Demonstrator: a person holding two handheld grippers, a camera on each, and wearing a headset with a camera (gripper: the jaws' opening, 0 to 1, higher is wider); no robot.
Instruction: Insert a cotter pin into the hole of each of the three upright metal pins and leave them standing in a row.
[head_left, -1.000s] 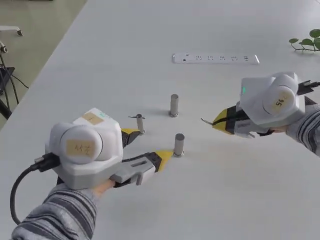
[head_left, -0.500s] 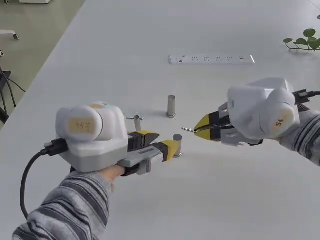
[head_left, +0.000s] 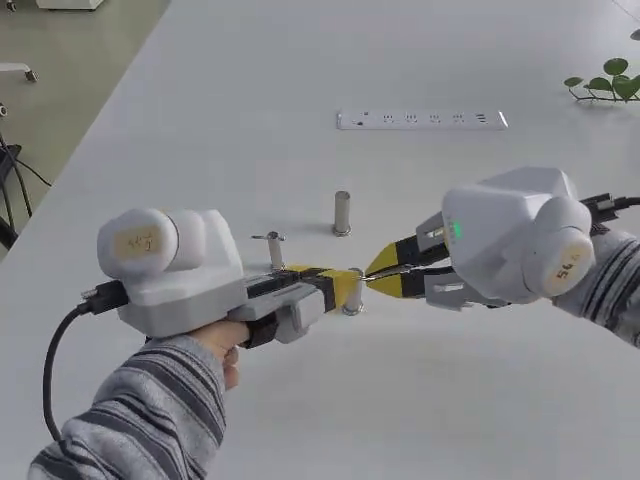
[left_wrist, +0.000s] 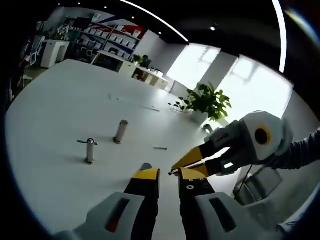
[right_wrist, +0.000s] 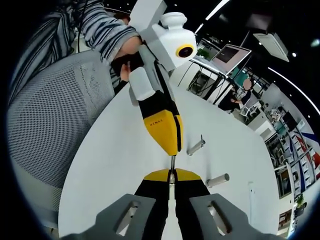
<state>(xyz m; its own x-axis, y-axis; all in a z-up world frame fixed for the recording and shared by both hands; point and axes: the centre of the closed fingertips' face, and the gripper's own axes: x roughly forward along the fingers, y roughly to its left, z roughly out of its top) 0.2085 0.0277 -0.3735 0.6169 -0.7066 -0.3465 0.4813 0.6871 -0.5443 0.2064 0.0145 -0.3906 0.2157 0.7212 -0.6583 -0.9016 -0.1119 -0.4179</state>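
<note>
Head view: left gripper (head_left: 340, 288) opposite right gripper (head_left: 379, 279)

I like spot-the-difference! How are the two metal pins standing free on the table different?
The nearer pin has a cotter pin through its top; the farther pin has none. The nearer pin looks slimmer, the farther pin thicker. Both are grey and stand upright on the table.

Left gripper (head_left: 345, 289) — white-grey housing, tan label (head_left: 137, 243) on the round cap, black cable (head_left: 48, 355) at the rear. Right gripper (head_left: 379, 277) — same housing, green light (head_left: 458, 231) on its side. Fingers (head_left: 392, 262) black, yellow-tipped. Sleeves (head_left: 130, 420) striped grey and dark.
</note>
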